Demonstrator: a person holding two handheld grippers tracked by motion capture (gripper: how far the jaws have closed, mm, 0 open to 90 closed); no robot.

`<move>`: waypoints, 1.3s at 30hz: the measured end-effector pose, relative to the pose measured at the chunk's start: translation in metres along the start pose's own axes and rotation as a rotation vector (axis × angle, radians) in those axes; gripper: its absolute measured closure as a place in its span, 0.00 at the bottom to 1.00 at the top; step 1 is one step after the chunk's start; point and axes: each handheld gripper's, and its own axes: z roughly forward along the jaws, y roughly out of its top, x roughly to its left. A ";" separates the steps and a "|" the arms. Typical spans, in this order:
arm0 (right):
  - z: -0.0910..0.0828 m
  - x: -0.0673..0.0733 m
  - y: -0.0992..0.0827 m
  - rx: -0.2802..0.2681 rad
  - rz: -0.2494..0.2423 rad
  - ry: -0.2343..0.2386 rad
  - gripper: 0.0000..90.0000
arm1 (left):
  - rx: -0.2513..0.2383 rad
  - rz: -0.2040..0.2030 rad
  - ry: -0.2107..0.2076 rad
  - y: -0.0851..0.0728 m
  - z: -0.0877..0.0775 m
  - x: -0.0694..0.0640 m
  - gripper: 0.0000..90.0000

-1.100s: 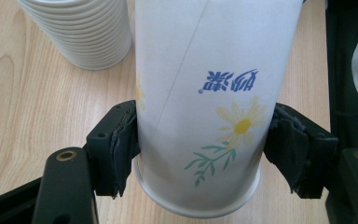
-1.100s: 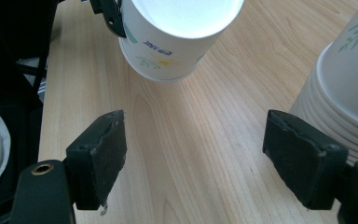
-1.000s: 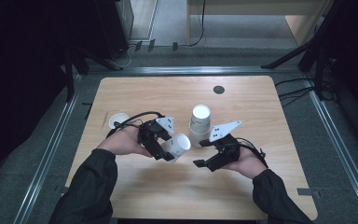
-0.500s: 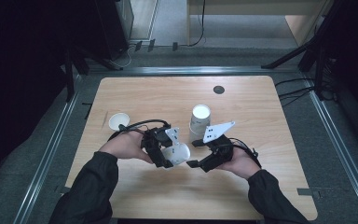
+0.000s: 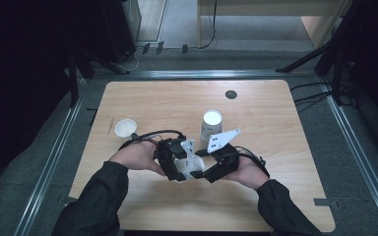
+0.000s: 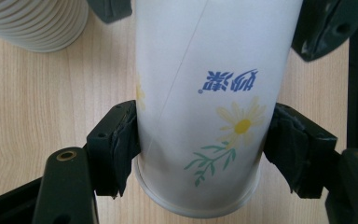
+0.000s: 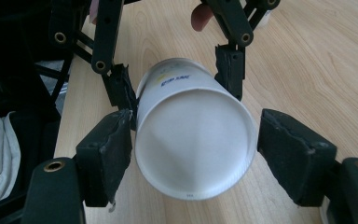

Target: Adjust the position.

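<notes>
My left gripper (image 6: 200, 154) clamps the paper cup (image 6: 209, 93) lying level, mouth toward my right gripper (image 7: 193, 154), whose jaws, closing in, straddle the rim without pressing.

**White daisy cup between black jaws on pale wood**

The paper cup (image 6: 205, 107) is white, printed with blue characters, a pale yellow daisy with a deeper yellow centre, and a green leafy sprig at lower centre of the left gripper view. The left gripper (image 6: 205, 154) is black, as is the right gripper (image 7: 193, 158), which carries a grey plate dotted black. The stack of cups (image 5: 210, 125), at centre of the high view, is white; a single cup (image 5: 125, 129) at left is white too. The table (image 5: 275, 113) is light woodgrain, with a dark round spot near its upper edge. Sleeves are dark.
</notes>
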 end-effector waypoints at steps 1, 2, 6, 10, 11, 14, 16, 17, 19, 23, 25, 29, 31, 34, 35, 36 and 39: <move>0.000 0.000 0.000 0.002 0.001 0.003 0.31 | 0.000 -0.002 -0.003 0.000 0.000 0.000 0.32; 0.001 0.000 0.000 0.002 -0.004 0.008 0.31 | 0.001 -0.003 -0.004 0.000 0.001 0.000 0.32; 0.003 0.001 0.000 0.012 -0.012 0.011 0.34 | -0.004 0.004 -0.014 0.001 0.001 0.000 0.32; 0.005 0.001 0.000 0.026 -0.024 0.016 0.35 | -0.013 0.004 -0.016 0.001 0.002 0.000 0.32; 0.005 0.001 -0.001 0.030 -0.023 0.019 0.36 | -0.015 0.006 -0.014 0.001 0.001 0.000 0.32; 0.006 0.002 -0.001 0.035 -0.028 0.018 0.38 | -0.018 0.008 -0.012 0.001 0.001 -0.001 0.32; 0.006 0.002 0.000 0.032 -0.034 0.014 0.38 | -0.022 0.011 -0.012 0.000 0.001 0.000 0.32; 0.005 0.002 0.000 0.032 -0.034 0.013 0.38 | -0.026 0.011 -0.011 0.000 0.001 0.000 0.32; 0.005 0.002 0.000 0.034 -0.035 0.010 0.38 | -0.038 0.009 -0.014 -0.001 0.000 0.000 0.31; 0.002 0.002 0.002 0.029 -0.038 0.007 0.38 | -0.070 -0.016 -0.032 -0.003 -0.001 0.002 0.22; 0.000 0.001 0.002 0.025 -0.030 0.009 0.38 | -0.096 -0.035 -0.016 -0.004 -0.001 0.003 0.14; -0.006 -0.002 0.001 0.009 -0.027 -0.002 0.38 | -0.145 -0.057 -0.007 -0.008 -0.004 0.007 0.10; -0.009 -0.002 0.001 0.003 -0.021 -0.007 0.38 | -0.169 -0.058 -0.018 -0.011 -0.005 0.008 0.10; -0.012 -0.003 0.000 -0.002 -0.017 -0.008 0.38 | -0.194 -0.070 -0.016 -0.016 -0.007 0.007 0.10; -0.014 -0.003 0.000 -0.007 -0.015 -0.007 0.38 | -0.201 -0.074 -0.016 -0.017 -0.008 0.007 0.10; -0.015 -0.003 0.000 -0.009 -0.017 -0.008 0.38 | -0.215 -0.078 -0.014 -0.018 -0.008 0.008 0.10; -0.019 -0.004 -0.001 -0.023 -0.016 -0.007 0.38 | -0.262 -0.105 -0.020 -0.024 -0.011 0.008 0.10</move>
